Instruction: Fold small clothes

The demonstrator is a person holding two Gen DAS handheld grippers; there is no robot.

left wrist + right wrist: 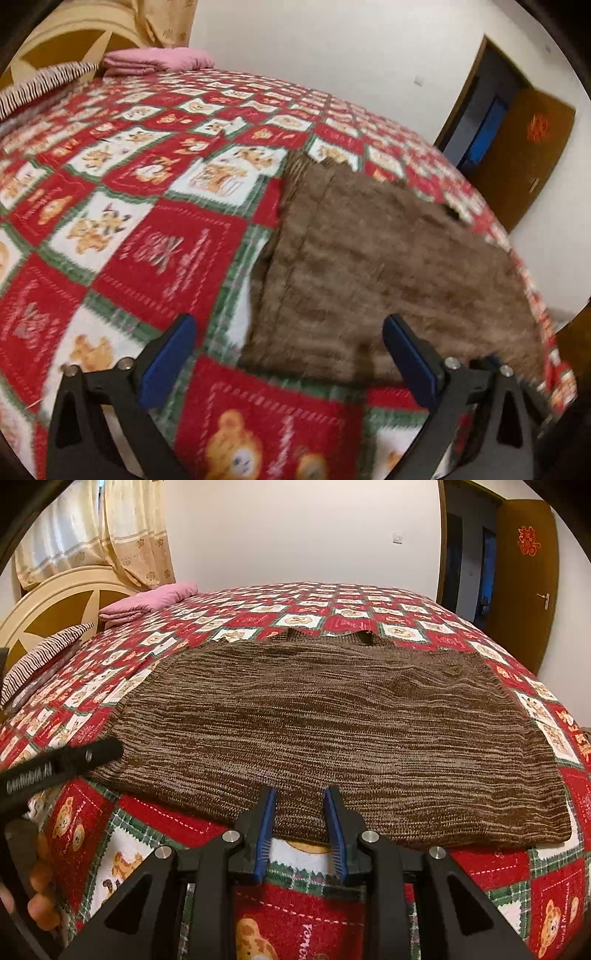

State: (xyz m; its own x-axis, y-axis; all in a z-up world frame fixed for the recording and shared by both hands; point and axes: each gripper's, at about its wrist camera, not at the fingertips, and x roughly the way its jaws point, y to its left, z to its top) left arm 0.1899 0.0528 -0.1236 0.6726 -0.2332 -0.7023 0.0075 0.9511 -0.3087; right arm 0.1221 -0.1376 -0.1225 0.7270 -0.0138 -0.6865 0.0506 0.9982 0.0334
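A brown knitted garment (332, 731) lies flat on the red, white and green patterned bedspread (314, 915). It also shows in the left wrist view (388, 266). My left gripper (291, 325) is wide open and empty, hovering over the garment's near left corner; its arm shows in the right wrist view (62, 764) at the garment's left edge. My right gripper (299, 794) is over the garment's near edge, its blue pads (266, 827) a small gap apart with nothing between them.
A folded pink cloth (147, 602) and a striped pillow (44, 653) lie by the wooden headboard (55, 605) at the far left. Curtains (110, 528) hang behind. An open brown door (524, 576) stands at the far right.
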